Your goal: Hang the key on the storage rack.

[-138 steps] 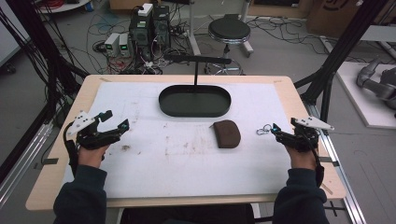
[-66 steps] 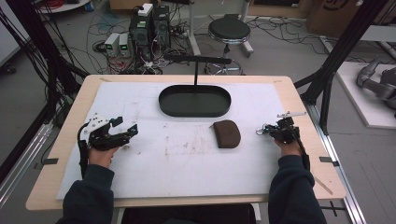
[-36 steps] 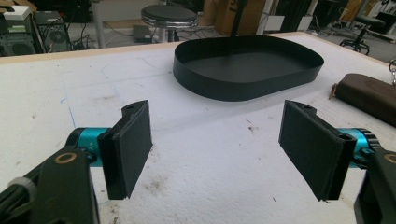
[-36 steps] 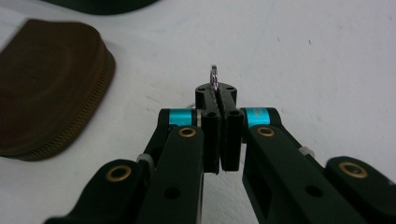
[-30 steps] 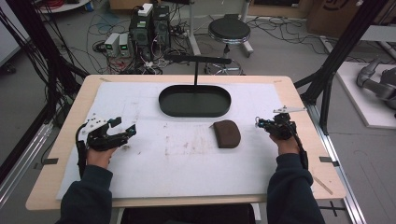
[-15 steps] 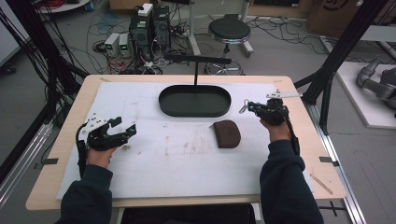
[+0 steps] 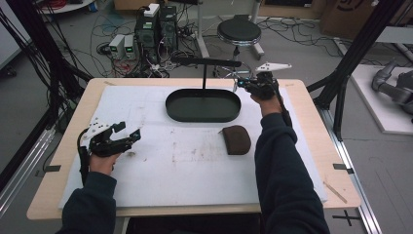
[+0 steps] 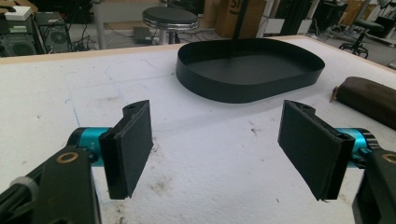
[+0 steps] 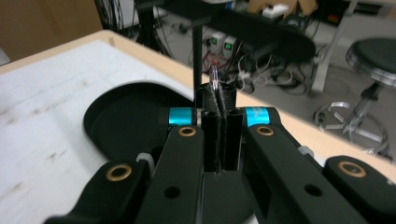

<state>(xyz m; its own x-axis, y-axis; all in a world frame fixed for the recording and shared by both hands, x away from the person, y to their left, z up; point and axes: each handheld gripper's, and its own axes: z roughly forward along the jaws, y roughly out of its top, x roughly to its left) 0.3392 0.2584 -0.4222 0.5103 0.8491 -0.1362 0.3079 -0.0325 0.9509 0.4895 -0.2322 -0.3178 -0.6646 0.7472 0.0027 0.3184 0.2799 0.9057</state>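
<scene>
Two grippers, one in each hand. Right gripper [image 7: 243,84] is held up at the far right end of the black oval tray [image 7: 175,109], near the horizontal bar of the black stand [image 7: 204,62] that rises from the tray. In the right gripper view its jaws are pressed together with almost no gap, pinching one thin, pale, glassy item [image 9: 214,77] whose tip pokes up above the pads (too small and blurred to say what it is). The tray [image 9: 119,123] and the stand's upright post [image 9: 198,60] lie just beyond the jaw tips there.

Left gripper [image 7: 127,138] sits low over the white mat [image 7: 195,175] at the near left, well apart from the tray. In the left gripper view its two black pads [image 8: 133,144] stand wide apart with nothing between them; bare, scuffed mat shows in the gap.

Count on the table: one tray, one stand, one brown pouch [image 7: 236,139], one mat. The pouch lies flat on the mat, just on the near side of the tray's right end and not touching it, beside the right forearm. In the left gripper view the pouch [image 8: 366,99] appears at the right edge and the tray [image 8: 210,88] straight ahead; the tray looks empty.

One round stool [image 7: 238,31] on the floor behind the table.
</scene>
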